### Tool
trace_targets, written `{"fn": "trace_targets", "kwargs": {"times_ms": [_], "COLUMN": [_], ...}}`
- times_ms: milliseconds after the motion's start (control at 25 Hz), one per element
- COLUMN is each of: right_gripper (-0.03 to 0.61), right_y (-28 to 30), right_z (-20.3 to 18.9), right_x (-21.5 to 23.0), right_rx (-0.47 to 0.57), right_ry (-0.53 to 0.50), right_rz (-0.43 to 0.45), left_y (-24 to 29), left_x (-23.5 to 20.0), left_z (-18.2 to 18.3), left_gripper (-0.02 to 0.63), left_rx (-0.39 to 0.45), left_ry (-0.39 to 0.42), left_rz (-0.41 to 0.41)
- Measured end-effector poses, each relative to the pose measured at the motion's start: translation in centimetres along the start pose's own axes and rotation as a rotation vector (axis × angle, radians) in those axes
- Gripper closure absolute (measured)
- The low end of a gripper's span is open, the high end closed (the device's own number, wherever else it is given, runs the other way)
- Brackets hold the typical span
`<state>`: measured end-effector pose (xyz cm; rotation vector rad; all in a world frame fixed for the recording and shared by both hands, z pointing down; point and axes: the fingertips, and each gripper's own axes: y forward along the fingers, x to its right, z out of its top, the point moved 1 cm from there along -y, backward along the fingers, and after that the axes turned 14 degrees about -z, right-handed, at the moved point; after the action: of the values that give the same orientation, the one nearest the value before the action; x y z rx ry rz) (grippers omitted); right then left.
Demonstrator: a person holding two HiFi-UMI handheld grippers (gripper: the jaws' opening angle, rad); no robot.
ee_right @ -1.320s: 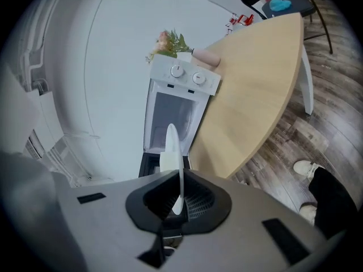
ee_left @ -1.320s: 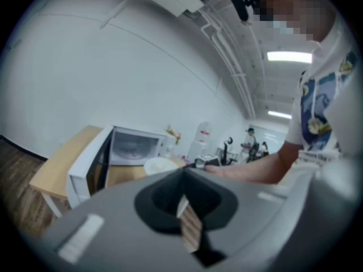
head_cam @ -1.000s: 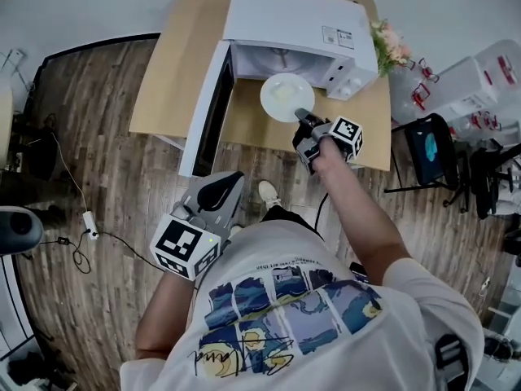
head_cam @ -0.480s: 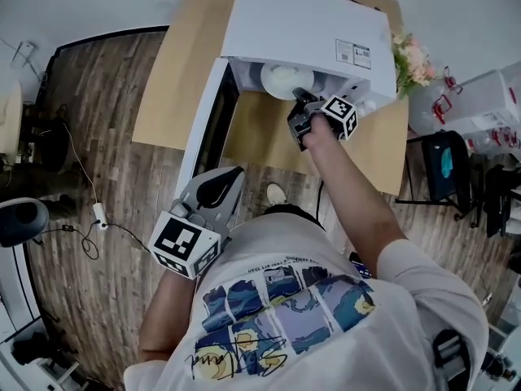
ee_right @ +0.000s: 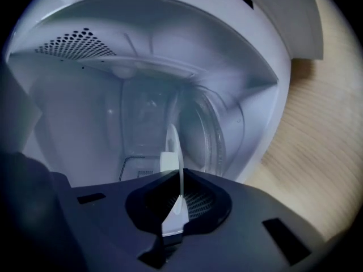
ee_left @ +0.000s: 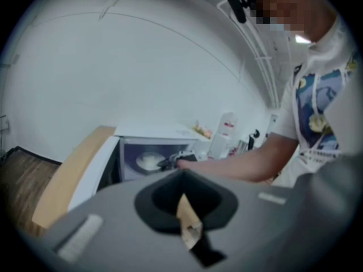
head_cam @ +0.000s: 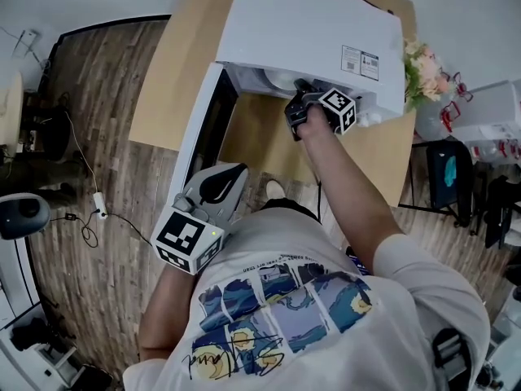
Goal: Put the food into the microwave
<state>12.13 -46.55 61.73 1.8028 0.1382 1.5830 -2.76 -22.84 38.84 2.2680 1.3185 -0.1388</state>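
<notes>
A white microwave [head_cam: 309, 31] stands on the wooden table [head_cam: 175, 72] with its door [head_cam: 199, 133] swung open to the left. My right gripper [head_cam: 297, 104] is shut on the rim of a white plate [head_cam: 277, 80], most of which is inside the cavity. In the right gripper view the plate [ee_right: 173, 152] shows edge-on between the jaws, with a pale piece of food [ee_right: 167, 161] on it and the glass turntable [ee_right: 218, 135] beside it. My left gripper [head_cam: 228, 177] hangs shut and empty near the person's waist, away from the microwave. In the left gripper view the plate [ee_left: 148, 161] sits in the lit cavity.
A bunch of flowers [head_cam: 423, 68] stands at the table's right end. A dark chair [head_cam: 448, 173] and storage boxes are to the right. Cables [head_cam: 98, 210] lie on the wooden floor at the left. A white bottle [ee_left: 224, 132] stands beyond the microwave.
My right gripper has carried the plate forward from in front of the microwave's opening into the cavity. The left gripper has stayed shut near the body.
</notes>
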Motion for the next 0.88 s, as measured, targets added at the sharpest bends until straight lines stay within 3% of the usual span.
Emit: {"fn": "trace_targets", "kwargs": {"times_ms": [480,880], "right_gripper": [0.557,0.432], "right_y": [0.2,-0.4], "right_z": [0.8,0.4], "right_x": [-0.3,-1.2], "right_rx": [0.064,0.083], "right_ry": [-0.080,-0.387], "right_rz": [-0.065,-0.133], "left_y": [1.0,0.2], "left_x": [-1.1,-0.9], "left_z": [0.3,0.3], "left_gripper": [0.606,0.606], "left_rx": [-0.012,0.004], "left_ry": [-0.015,-0.019], "left_rz": [-0.004,-0.018]}}
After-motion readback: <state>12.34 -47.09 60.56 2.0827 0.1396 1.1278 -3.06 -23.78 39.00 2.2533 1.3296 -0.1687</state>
